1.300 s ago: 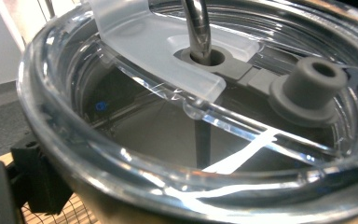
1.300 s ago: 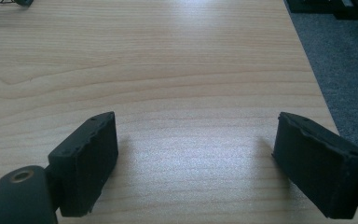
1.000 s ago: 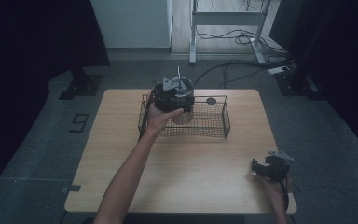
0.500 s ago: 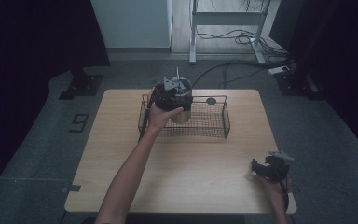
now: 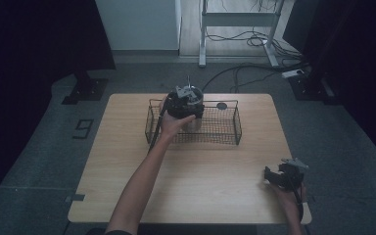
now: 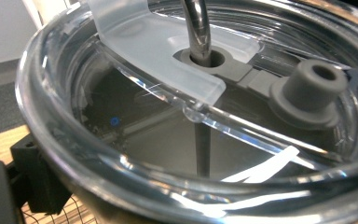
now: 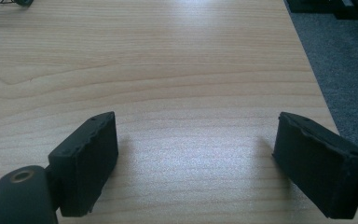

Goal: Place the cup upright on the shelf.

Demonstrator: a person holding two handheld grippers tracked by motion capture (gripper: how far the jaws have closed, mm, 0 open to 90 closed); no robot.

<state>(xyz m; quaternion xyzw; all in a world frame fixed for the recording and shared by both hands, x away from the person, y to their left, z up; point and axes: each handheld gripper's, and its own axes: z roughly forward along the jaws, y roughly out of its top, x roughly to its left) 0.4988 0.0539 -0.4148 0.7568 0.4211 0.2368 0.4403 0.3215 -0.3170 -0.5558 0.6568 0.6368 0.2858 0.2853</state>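
- Right gripper [image 5: 274, 175] idles at the table's [image 5: 127, 161] near corner, jaws wide, nothing between them.
- Left gripper [image 5: 186, 100] is clamped on the lidded tumbler [image 6: 177, 140], I think, lowering it into the wire basket [image 5: 225, 133].
- Next: seat it upright, then let go.
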